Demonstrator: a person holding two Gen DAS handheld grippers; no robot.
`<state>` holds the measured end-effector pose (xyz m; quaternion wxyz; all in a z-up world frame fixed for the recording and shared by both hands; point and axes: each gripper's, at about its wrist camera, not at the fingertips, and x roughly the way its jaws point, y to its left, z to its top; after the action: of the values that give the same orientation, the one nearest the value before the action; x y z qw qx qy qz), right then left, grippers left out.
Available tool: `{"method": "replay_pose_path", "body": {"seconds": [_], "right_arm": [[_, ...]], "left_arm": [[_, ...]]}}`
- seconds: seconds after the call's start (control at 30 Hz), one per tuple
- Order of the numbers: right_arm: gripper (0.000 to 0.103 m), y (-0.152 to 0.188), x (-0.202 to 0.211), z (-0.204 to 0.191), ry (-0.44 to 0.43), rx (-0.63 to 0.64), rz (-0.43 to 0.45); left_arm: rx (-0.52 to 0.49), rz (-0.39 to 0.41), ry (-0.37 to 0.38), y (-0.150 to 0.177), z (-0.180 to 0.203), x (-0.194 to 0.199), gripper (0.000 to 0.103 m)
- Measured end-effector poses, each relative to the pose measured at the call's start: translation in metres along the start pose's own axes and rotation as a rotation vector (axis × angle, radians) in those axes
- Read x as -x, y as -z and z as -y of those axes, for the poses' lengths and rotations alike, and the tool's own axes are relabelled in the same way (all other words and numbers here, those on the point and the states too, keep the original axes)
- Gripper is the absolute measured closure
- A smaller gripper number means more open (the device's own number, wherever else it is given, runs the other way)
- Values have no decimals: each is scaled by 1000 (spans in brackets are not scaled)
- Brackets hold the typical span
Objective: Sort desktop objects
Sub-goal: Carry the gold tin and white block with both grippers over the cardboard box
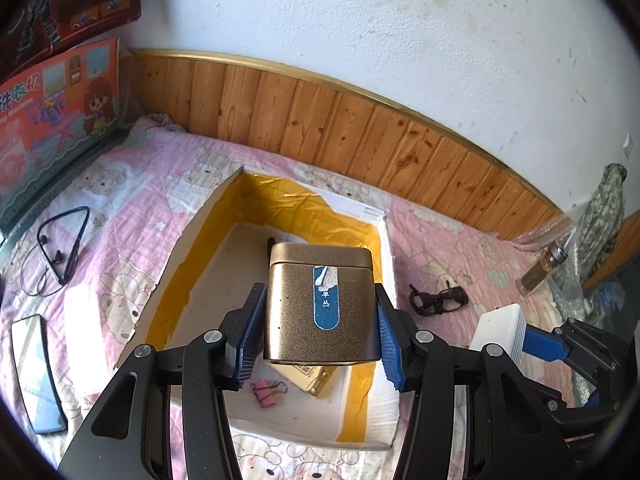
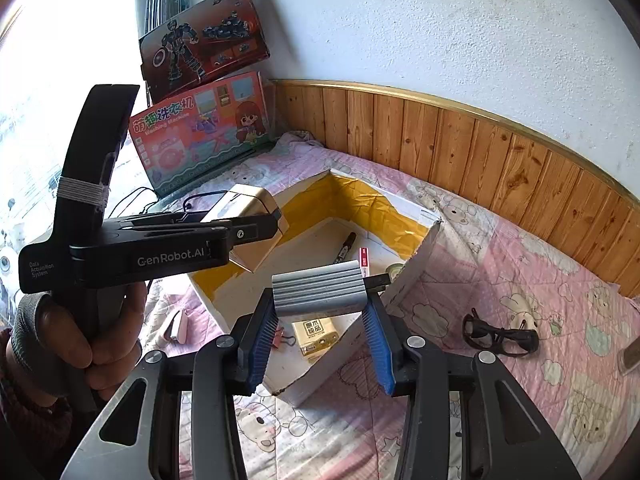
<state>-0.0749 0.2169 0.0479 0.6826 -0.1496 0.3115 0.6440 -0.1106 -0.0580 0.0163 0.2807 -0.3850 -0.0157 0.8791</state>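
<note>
Left wrist, gold tin [image 1: 322, 302] hides box floor [image 1: 240, 272]

Gold tin [image 1: 322, 302]: square, lidded, blue label, upright above the box [image 1: 280, 196]. Grey ribbed case [image 2: 320, 288]: level, over the box's near wall.

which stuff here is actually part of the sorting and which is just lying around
In the job: gold tin in the left gripper; grey ribbed block in the right gripper; white box; glasses; earphones.
Lying about: toy boxes; wooden panelling.
</note>
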Motion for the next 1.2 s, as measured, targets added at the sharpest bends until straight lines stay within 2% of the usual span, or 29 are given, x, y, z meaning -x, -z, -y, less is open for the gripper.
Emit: {"method": "replay_pose_path", "body": {"seconds": [0.63,0.87,1.2], "right_arm": [[59,-18,-22,-22,-1,-2,1],[59,-22,-38,-31,10,13,-22],[59,-26,-74,-24,24,-36,-75]], "left_arm": [[71,-54,-20,-8,-41,-16,51],[95,-72,-15,-11,-47,-24,51],[127,-103,-22,-16,-57,-35,51]]}}
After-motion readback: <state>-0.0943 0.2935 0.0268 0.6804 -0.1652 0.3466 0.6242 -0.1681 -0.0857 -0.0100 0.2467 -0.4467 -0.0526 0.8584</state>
